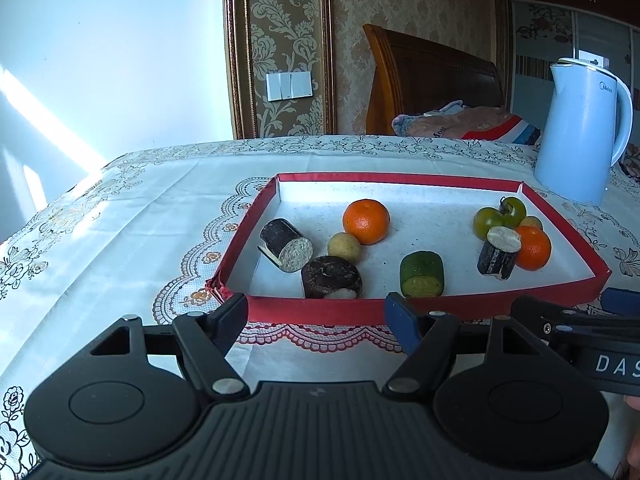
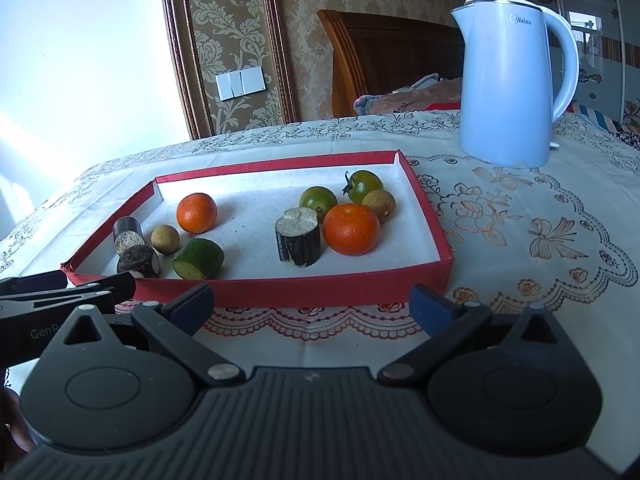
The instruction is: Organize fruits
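A shallow red tray (image 1: 316, 311) (image 2: 304, 292) with a white floor lies on the table. On its left lie a tangerine (image 1: 366, 221) (image 2: 197, 213), a small yellowish fruit (image 1: 344, 245) (image 2: 165, 239), two dark cane pieces (image 1: 286, 244) (image 1: 331, 277) and a green cucumber piece (image 1: 422, 274) (image 2: 199, 259). On its right are two green tomatoes (image 1: 489, 222) (image 2: 365, 186), a second tangerine (image 1: 533, 247) (image 2: 351, 229), a third cane piece (image 1: 499, 253) (image 2: 298, 241) and a brownish fruit (image 2: 379, 205). My left gripper (image 1: 318, 316) and right gripper (image 2: 312, 306) are open and empty before the tray's near wall.
A pale blue kettle (image 1: 580, 132) (image 2: 508, 80) stands behind the tray to the right. The table has a white lace-patterned cloth (image 1: 140, 216) (image 2: 520, 240). A wooden headboard (image 1: 432, 80) and bedding lie beyond the far edge.
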The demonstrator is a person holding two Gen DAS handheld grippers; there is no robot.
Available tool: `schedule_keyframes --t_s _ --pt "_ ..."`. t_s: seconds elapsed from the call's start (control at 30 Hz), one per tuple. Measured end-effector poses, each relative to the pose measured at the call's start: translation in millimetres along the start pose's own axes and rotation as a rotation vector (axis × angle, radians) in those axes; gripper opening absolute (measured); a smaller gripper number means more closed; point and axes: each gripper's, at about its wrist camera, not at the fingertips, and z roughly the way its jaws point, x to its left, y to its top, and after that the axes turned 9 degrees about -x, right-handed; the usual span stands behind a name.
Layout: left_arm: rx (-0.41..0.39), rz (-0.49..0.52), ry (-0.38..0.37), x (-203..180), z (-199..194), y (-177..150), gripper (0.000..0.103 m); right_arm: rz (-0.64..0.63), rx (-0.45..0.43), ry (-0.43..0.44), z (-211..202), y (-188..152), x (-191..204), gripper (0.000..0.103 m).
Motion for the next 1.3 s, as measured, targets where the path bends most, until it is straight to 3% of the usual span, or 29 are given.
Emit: schedule_keyframes --t_s 0.33,0.8,1.3 --pt "0.010 -0.005 -0.009 1.4 1.1 1.0 0.075 -0.002 0.002 0.000 0.6 -0.2 0.5 0.103" --pt "-0.060 0.040 0.015 -5.1 -7.8 1.7 0.075 -0.003 0.004 0.000 0.4 -0.1 1.0 0.103" --pt "-0.073 0.068 0.007 -9.3 -11.5 2.0 0.075 -0.006 0.007 0.002 0.9 -1.8 1.6 0.103"
